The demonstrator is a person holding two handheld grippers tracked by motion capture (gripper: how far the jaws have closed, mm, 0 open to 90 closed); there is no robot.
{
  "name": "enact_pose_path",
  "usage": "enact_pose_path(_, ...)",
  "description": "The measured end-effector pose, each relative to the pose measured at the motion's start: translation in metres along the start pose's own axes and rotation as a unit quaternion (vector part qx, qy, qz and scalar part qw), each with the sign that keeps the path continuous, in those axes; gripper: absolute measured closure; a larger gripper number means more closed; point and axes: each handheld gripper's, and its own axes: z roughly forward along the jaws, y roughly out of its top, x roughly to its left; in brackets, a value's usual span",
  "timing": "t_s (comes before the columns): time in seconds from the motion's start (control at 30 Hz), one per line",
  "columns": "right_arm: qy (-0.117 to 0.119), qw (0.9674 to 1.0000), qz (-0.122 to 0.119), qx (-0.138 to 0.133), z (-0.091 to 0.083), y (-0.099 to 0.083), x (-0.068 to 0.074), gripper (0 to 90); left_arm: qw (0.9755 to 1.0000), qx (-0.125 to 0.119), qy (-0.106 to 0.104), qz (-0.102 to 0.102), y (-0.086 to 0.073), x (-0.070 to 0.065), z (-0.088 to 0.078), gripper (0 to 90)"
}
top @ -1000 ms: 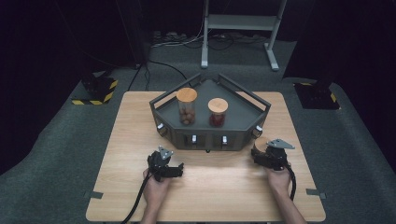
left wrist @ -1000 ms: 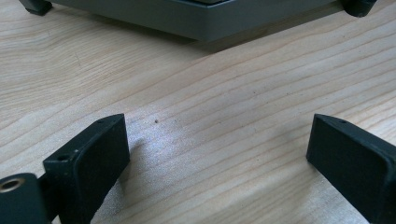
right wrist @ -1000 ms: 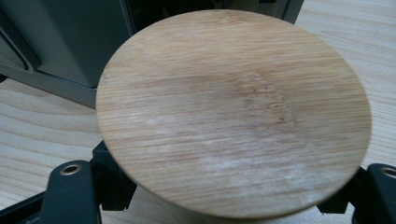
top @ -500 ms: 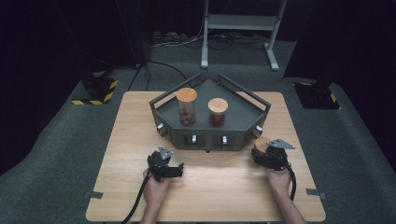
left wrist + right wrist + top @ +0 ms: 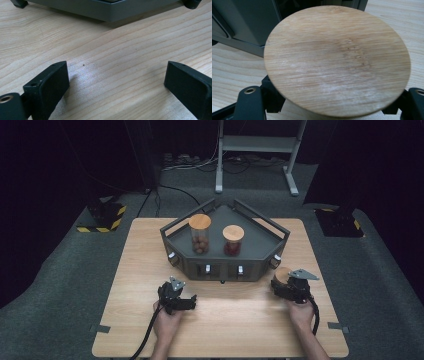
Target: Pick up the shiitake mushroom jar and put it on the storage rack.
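In the high view, nothing has shifted over the last second: my right gripper (image 5: 284, 282) stays clamped on a wooden-lidded jar (image 5: 281, 274) on the worktop (image 5: 140, 265), just right of the grey tray (image 5: 270, 252) holding two more jars; my left gripper (image 5: 184, 301) rests idle, so the lift is pending. In the left gripper view, the jaws stand spread over bare wood. In the right gripper view, the lid (image 5: 337, 60) hides the jar body and the pad contact.

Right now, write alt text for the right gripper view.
A round wooden lid of a jar seen from above, with the right gripper and its black jaws closed on the jar beneath it. Behind stand the grey tray and the pale wooden table.
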Motion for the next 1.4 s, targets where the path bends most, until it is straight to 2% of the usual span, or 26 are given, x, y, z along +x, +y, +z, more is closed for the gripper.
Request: enact_pose_path(1.4, 0.024, 0.9994, -0.026, -0.001, -0.020, 0.008, 0.001, 25.2, 1.0000, 0.001, 0.000, 0.001, 0.000, 0.000, 0.000, 5.9)
